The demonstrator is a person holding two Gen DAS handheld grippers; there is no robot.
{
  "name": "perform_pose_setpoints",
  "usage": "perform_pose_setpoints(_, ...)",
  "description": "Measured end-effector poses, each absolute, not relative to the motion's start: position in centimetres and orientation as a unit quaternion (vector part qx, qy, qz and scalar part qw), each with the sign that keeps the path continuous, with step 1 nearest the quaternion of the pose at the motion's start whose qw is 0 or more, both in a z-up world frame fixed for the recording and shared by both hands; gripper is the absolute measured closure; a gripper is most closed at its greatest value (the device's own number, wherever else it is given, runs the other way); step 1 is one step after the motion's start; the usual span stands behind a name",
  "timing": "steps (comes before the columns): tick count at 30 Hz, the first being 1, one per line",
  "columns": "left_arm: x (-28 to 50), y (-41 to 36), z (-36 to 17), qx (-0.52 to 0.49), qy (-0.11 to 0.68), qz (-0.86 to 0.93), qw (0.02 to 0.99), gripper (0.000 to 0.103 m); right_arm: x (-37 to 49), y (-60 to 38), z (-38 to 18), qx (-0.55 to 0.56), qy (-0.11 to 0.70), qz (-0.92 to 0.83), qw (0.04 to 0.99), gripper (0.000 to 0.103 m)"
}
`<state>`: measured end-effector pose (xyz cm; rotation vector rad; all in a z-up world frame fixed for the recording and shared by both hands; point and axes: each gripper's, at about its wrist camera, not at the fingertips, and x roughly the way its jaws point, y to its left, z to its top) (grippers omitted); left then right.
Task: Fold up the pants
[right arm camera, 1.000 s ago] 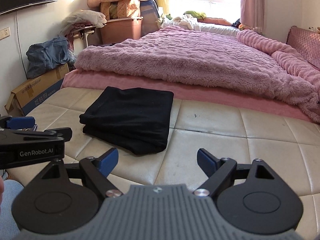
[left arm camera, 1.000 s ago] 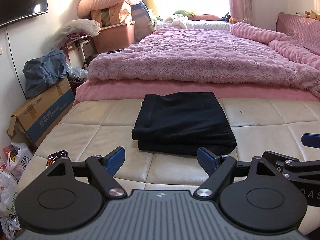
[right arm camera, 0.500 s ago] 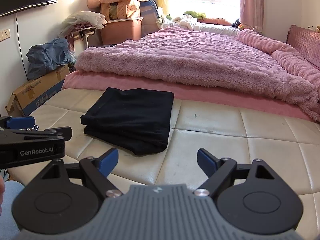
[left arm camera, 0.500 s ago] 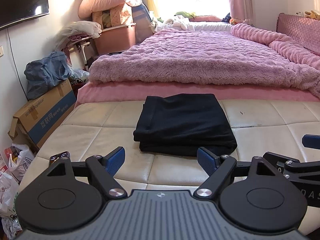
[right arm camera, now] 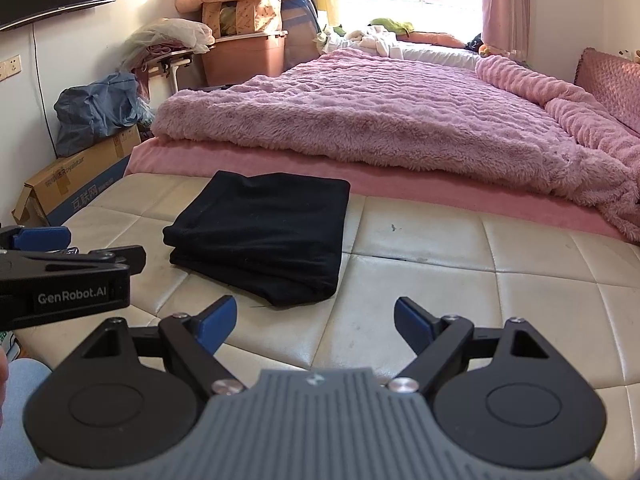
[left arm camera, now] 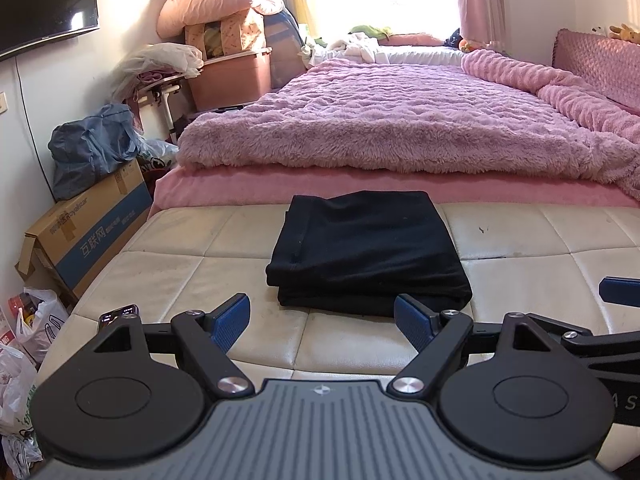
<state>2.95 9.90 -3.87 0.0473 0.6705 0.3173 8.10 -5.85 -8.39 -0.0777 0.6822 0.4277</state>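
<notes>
**Pants folded, both claws clear**

- Black pants (left arm camera: 370,254) lie as a compact, layered rectangle on the cream tufted bench (left arm camera: 168,276). The stack sits toward the bench's far edge, just short of the pink mattress (left arm camera: 280,184), left of the bench's middle as the right wrist view shows it (right arm camera: 260,236).
- Left claw (left arm camera: 322,318): spread wide, nothing between the blue pads (left arm camera: 232,316). It hovers at the near edge, pointed straight at the stack's near fold, not touching.
- Right claw (right arm camera: 314,320): likewise released and empty, hanging over bare bench to the right of the pants, near but apart.
- A phone (left arm camera: 118,314) lies at the near left corner of the bench, well apart from the cloth. Cardboard box (left arm camera: 80,236) stands on the floor off the left edge.

Step in hand, by my reading: folding looks complete or all but complete. Layers stack evenly, the near corner bulges slightly.

Next move, if any: a light press or tug at the near right corner to square the stack, or one more halving, which would need both claws to pinch the near edge through all its layers and carry it over to the far edge. Soft knit fabric may slump, so a shallow grip risks catching only the top layer.
</notes>
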Motion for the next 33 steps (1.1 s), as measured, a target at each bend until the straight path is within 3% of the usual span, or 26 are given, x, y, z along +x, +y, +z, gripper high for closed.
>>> perform_pose_setpoints(33, 2.8, 9.63, -3.57, 0.014, 0.324, 0.159, 0.932, 0.007, 7.83, -5.96, -8.24, -0.04, 0.326, 0.211, 0.921, 0.021)
